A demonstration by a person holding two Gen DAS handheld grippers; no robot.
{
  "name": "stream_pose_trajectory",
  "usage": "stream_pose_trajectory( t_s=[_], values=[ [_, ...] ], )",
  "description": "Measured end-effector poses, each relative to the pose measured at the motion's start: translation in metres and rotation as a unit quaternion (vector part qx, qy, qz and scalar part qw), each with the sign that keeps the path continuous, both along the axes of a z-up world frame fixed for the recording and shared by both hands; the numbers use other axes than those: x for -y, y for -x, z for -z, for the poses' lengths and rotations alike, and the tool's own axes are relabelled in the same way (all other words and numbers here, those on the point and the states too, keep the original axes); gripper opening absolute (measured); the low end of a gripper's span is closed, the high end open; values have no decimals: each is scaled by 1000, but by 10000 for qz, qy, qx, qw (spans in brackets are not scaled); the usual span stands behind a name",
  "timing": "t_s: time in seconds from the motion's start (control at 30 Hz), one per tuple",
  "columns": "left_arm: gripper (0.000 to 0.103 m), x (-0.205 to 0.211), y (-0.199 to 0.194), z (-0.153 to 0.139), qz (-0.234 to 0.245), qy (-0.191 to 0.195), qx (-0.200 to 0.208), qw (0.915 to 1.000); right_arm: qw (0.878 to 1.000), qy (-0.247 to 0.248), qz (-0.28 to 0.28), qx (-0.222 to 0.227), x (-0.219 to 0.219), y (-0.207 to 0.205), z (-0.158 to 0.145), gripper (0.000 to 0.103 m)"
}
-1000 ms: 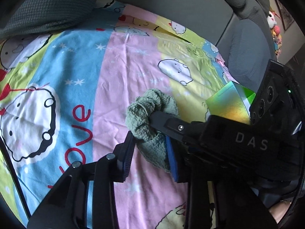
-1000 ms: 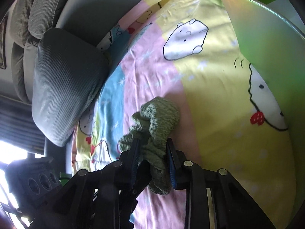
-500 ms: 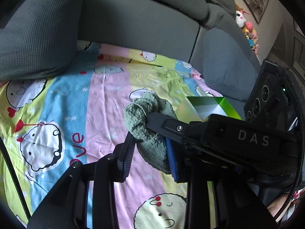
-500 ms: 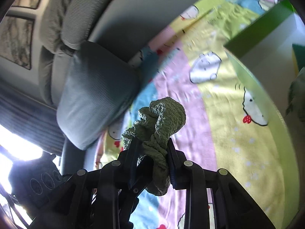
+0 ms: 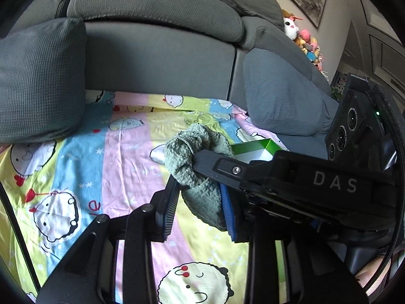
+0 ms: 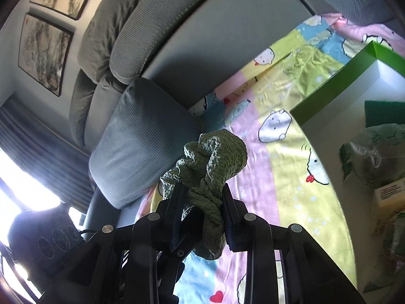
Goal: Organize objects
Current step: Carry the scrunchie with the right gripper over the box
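A crumpled green knit cloth (image 5: pixel 192 152) hangs in the air above the cartoon-print sheet (image 5: pixel 121 167). My left gripper (image 5: pixel 198 207) is shut on its lower part, pads pressing from both sides. My right gripper (image 6: pixel 202 202) is shut on the same cloth (image 6: pixel 215 157), whose bunched top sticks up past the fingertips. In the left wrist view the right gripper's black body (image 5: pixel 316 182) crosses in from the right, its finger against the cloth. An open green box (image 6: pixel 329 86) stands on the sheet at the right; behind the cloth only the box's corner (image 5: pixel 255 149) shows.
The box holds a dark green sponge (image 6: pixel 384 112), a plastic bag (image 6: pixel 374 157) and a carton (image 6: pixel 389 197). Grey sofa cushions (image 5: pixel 38 81) (image 5: pixel 278 96) flank the sheet, with the sofa back behind. Soft toys (image 5: pixel 303 40) sit far right.
Both grippers have risen together with the cloth, lifting it off the sheet. The views tilted up, bringing the sofa back, the wall pictures and the inside of the box into sight.
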State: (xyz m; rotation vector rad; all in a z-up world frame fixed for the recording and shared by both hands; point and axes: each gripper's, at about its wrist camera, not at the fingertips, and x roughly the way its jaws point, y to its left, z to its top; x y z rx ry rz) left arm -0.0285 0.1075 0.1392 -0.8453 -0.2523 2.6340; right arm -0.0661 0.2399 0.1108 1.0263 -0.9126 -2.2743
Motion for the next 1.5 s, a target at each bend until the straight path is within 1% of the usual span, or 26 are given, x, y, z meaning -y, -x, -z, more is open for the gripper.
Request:
stream_pose_trajectory(
  t_s=[0.37,0.63,0.93,1.3,1.5],
  values=[
    [30,-16,-11,-14,175,4,-310,9994,9992,-136,194,-331,-15,-17,-21,30],
    [30,-31,-16,-21,353,60,-475,9982,9981,-142,375,-465,-31,-26,-29,30],
    [30,-54,-17,-28,585,300,-656,9957,9961,-116,652,-587,-49,-33,-34,30],
    [30,-92,-5,-26,1081,508,-647,9907,9916,80,1172,-548,-90,-40,-29,30],
    [30,-118,5,-19,1434,538,-499,9869,9873,162,1541,-342,-117,-42,-18,30]
  ],
)
